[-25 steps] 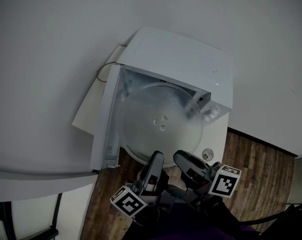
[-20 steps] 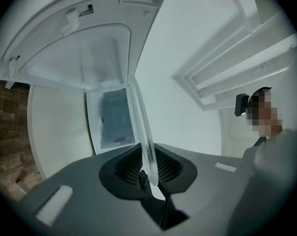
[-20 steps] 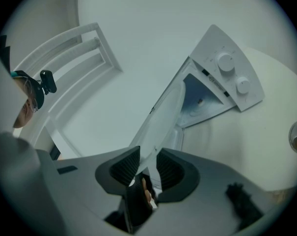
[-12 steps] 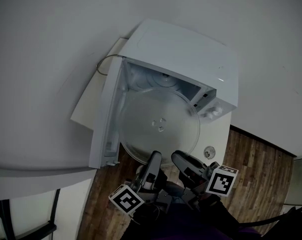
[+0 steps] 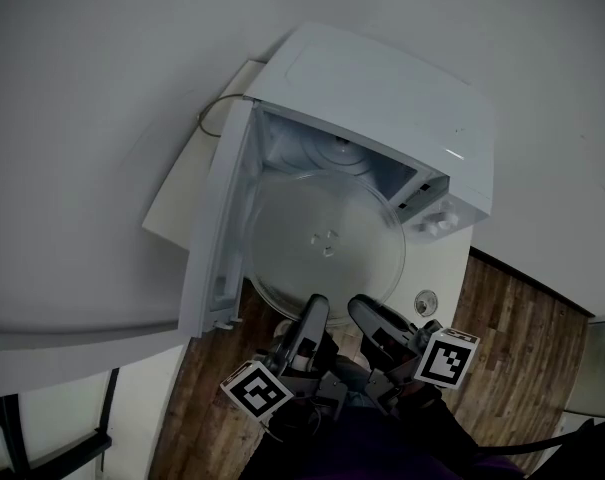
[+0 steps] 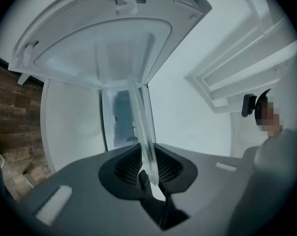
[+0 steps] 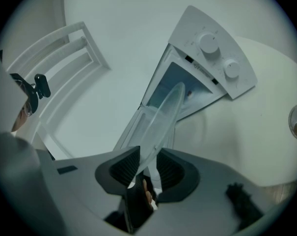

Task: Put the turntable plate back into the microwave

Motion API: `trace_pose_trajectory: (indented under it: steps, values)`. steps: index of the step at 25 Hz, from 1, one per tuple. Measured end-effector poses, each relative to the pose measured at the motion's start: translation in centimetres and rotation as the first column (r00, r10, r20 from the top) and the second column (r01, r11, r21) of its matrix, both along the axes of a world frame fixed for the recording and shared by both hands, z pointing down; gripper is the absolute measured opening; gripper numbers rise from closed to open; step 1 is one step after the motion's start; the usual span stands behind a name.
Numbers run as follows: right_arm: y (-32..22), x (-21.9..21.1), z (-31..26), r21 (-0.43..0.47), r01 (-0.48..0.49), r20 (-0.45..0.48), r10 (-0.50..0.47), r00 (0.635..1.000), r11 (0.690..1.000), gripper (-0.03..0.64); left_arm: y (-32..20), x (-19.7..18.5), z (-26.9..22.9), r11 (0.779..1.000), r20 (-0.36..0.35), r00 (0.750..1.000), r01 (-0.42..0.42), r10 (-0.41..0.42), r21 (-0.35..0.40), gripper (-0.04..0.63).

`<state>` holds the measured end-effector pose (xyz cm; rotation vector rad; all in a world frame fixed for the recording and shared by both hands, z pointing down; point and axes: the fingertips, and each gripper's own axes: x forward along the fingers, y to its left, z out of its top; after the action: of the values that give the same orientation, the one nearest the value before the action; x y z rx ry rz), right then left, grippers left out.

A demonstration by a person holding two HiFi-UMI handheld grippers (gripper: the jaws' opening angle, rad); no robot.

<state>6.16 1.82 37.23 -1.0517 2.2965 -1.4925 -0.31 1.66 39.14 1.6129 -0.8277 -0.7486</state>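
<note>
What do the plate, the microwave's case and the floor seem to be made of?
The plate looks like clear, glossy glass: things behind show through. The microwave case is smooth white, painted metal or plastic, hard to tell. The floor shows brown grained planks: wood or laminate.

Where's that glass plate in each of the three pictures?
Head view: glass plate at centre, before the open microwave.
Left gripper view: plate edge-on, rising from between the jaws.
Right gripper view: plate a tilted sliver above the jaws.
Shared landmark: the white microwave.
</note>
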Motion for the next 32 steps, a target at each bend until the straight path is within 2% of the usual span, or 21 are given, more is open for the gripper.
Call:
trace_pose_trajectory:
  steps: [5,15,32]
  values:
    - [-0.7,0.3,0.6,-0.014,-0.008,-0.008,0.008,1.000,1.000,0.114,-0.9,0.6,0.1,1.000,-0.030,1.000,-0.006,0.006,0.002,0.069]
    - [-2.5,0.7,1.7,-0.017,-0.045,-0.010,0.045,0.999,0.999,0.114,-2.7,0.8,1.5,0.999,0.015,1.000,-0.022,0.023,-0.036,0.069]
    - [-5.2,1.2,4.1,-0.014,-0.084,-0.044,0.083,0.996,0.996,0.114,-5.6,1.2,3.8,0.999,-0.007,0.999,-0.038,0.038,-0.022,0.069]
